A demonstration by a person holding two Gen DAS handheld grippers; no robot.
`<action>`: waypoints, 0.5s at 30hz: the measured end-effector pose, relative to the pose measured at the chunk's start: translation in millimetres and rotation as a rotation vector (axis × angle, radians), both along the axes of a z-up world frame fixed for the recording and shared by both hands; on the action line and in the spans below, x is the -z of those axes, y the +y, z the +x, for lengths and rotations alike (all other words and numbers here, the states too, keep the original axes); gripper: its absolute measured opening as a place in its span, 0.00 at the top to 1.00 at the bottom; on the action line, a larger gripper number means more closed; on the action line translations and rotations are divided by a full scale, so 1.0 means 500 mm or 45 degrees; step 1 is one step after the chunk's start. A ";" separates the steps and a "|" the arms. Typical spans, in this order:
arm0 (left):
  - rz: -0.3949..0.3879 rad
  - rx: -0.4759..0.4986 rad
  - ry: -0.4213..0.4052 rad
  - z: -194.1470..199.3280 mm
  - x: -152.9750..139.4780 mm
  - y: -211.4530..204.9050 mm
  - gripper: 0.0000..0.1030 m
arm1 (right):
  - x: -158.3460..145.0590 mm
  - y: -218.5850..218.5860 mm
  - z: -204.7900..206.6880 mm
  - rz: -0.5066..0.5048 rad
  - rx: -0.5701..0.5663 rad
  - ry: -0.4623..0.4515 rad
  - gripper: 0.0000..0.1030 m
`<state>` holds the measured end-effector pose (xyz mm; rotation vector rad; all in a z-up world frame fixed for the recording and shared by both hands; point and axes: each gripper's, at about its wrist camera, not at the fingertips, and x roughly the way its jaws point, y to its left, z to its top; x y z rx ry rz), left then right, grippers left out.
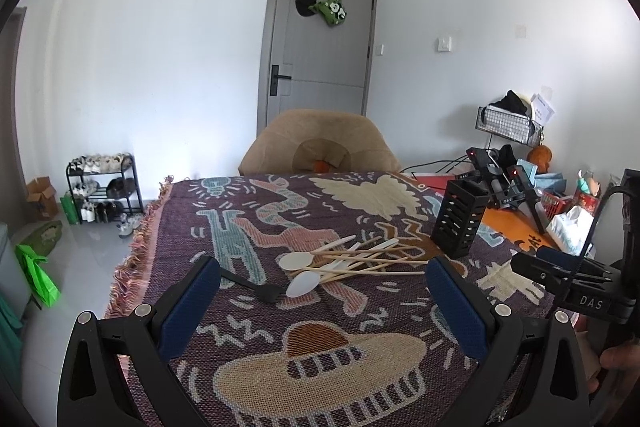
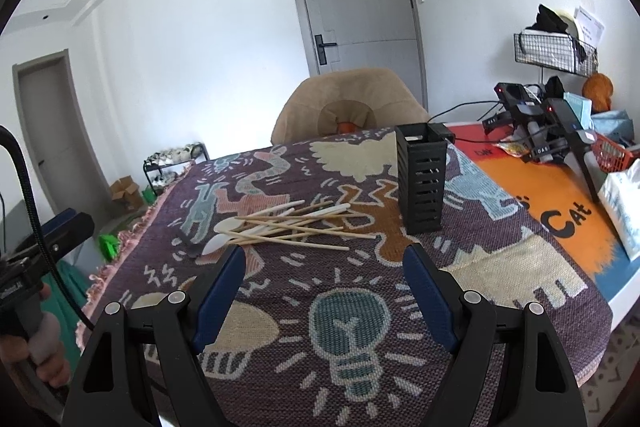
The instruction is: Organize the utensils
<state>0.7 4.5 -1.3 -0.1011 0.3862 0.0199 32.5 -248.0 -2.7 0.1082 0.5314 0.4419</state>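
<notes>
The sticks and spoons [image 2: 280,223] lie in a pile just left of the black holder [image 2: 422,179], pointing toward it. Both the left gripper [image 1: 322,279] and the right gripper [image 2: 324,263] are wide apart and empty, the left one nearer the pile.

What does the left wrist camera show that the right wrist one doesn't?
Only the left wrist view shows the whole black fork beside the pile and the right gripper from the side. Only the right wrist view shows the second door and the holder's open top. Both show the chopsticks, white spoons, black holder and patterned blanket; each view's own gripper is open and empty.
</notes>
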 end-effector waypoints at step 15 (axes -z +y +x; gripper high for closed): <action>0.003 -0.005 0.002 0.001 -0.004 -0.003 0.01 | 0.006 -0.004 0.002 0.012 0.004 -0.001 0.22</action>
